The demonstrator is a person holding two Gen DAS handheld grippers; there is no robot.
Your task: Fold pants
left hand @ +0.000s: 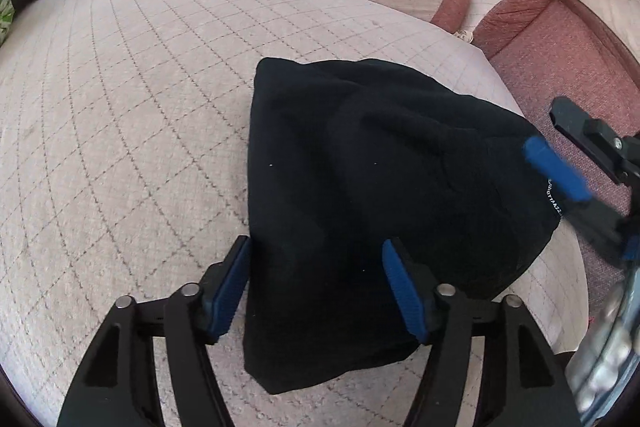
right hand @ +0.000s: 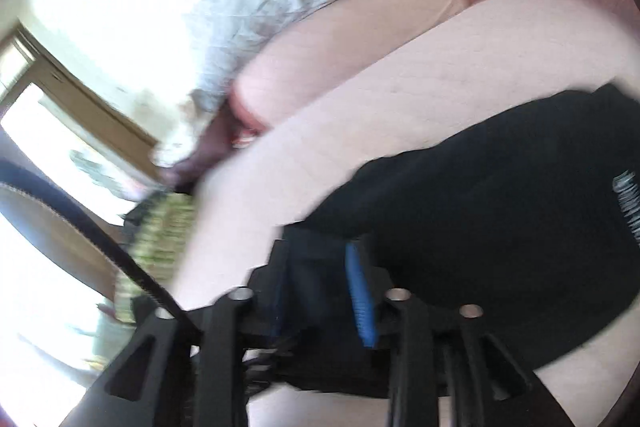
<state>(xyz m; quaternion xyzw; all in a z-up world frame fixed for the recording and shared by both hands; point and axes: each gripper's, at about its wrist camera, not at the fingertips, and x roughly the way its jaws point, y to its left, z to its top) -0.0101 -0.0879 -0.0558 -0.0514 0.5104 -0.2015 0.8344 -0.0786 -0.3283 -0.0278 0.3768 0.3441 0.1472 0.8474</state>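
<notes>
With your left hand-held gripper (left hand: 316, 291) wide over the folded black pants (left hand: 380, 195) and the right hand-held gripper (right hand: 320, 291) narrow, blurred, press edges flat

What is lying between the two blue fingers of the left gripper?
In the left wrist view, an edge of the black pants lies between the open left gripper's fingers, on the pink quilted cushion.
</notes>
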